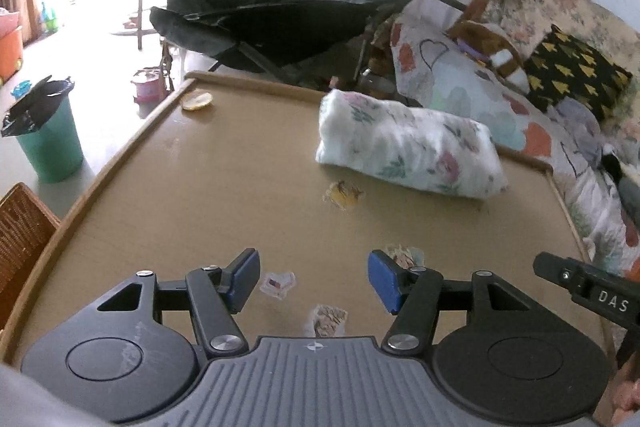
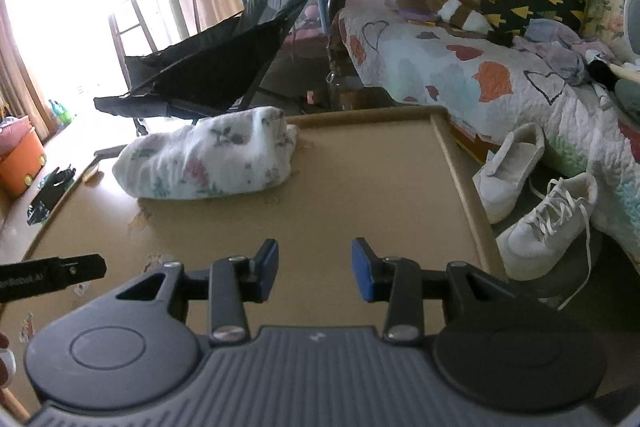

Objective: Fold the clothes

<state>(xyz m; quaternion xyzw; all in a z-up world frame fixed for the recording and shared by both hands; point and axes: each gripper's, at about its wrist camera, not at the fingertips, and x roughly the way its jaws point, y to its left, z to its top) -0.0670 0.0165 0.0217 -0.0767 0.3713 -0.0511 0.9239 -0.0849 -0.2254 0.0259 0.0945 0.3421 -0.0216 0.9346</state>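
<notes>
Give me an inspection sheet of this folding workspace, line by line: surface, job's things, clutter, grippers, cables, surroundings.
Surface: tan wooden table with raised rim, worn stickers stuck on it.
Job's things: white floral cloth bundle, folded, lying at the table's far side.
Clutter: small yellowish round object near the far corner; what it is I cannot tell.
Grippers: left gripper open, nothing between the blue pads; right gripper open, also nothing held.
Cables: nothing seen.
Surroundings: black folding chair, heart-patterned quilted sofa, white sneakers on the floor, green bin with black liner.
</notes>
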